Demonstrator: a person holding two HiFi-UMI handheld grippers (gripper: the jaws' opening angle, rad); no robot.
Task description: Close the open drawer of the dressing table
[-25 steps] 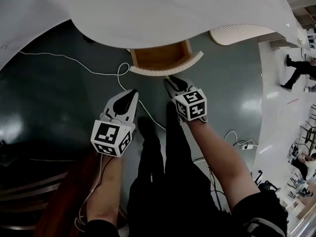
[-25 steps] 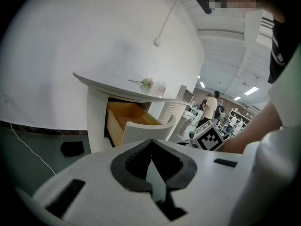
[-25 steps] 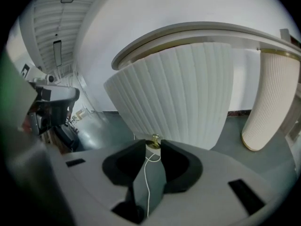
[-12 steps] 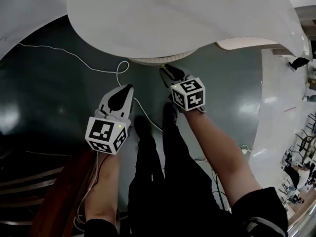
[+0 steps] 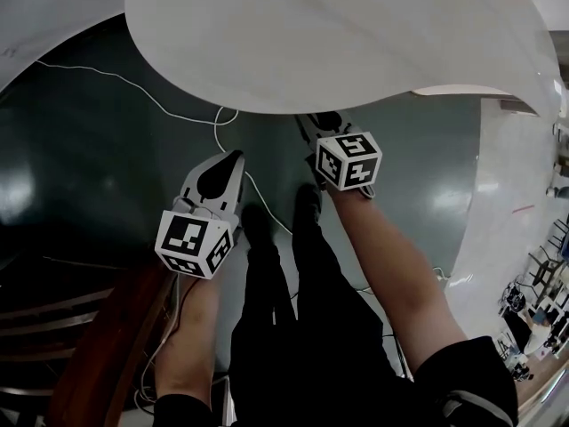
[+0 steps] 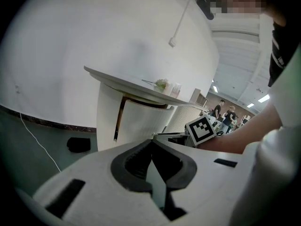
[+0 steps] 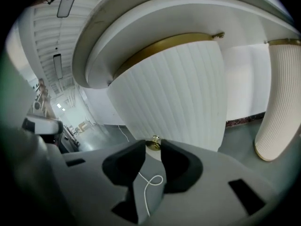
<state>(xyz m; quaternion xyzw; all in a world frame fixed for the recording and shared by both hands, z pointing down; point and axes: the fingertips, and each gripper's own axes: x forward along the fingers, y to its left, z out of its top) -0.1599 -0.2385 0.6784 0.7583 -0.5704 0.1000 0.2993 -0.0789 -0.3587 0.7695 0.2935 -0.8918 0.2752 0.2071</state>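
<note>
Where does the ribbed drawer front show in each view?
Head view: not in it; the tabletop hides it.
Left gripper view: drawer front at centre, under the tabletop.
Right gripper view: drawer front centre, brass knob between the right claw's tips.
Shared landmark: the white tabletop.

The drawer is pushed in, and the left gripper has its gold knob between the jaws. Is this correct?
Wrong gripper: the right gripper has the gold knob between its jaws, as the right gripper view shows. The left gripper is shut, empty. The drawer is pushed in.
</note>
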